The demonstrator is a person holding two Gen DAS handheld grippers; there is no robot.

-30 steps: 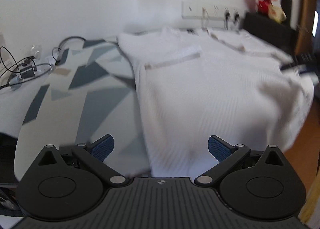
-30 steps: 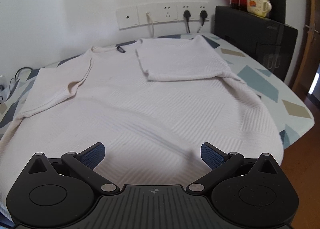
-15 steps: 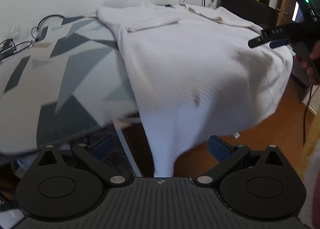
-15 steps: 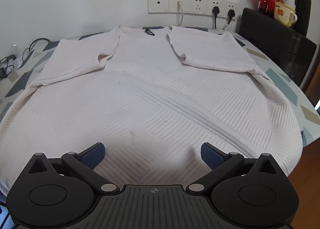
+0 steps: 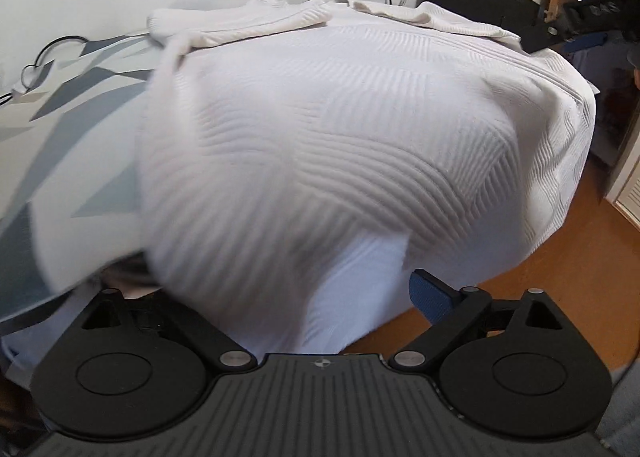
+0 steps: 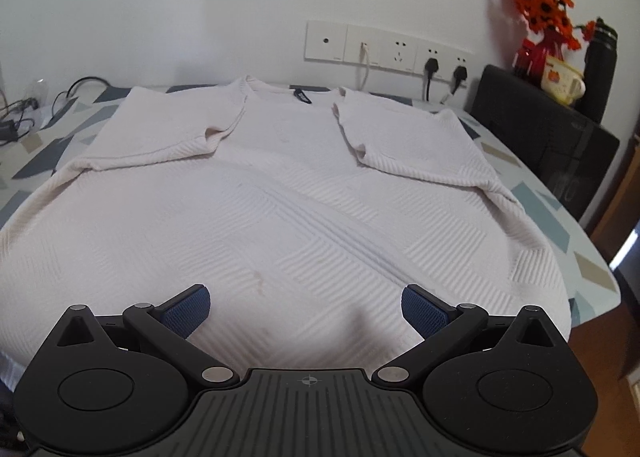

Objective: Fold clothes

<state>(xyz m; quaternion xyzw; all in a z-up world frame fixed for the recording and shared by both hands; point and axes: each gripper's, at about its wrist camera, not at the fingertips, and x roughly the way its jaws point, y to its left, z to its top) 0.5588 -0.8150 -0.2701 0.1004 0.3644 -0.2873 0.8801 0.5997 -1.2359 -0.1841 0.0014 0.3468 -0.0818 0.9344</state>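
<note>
White sweater (image 6: 280,193) spread on the patterned worktop (image 6: 560,217)
Both sleeves folded in; left gripper (image 5: 304,289) and right gripper (image 6: 306,307) spread apart at the hem; flowers (image 6: 540,9), mug (image 6: 562,83), wall sockets (image 6: 388,47) behind

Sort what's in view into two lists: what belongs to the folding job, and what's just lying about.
Job:
- white sweater
- left hand-held gripper
- right hand-held gripper

Lying about:
- orange flowers
- mug
- dark bottle
- cables
- wall sockets
</note>
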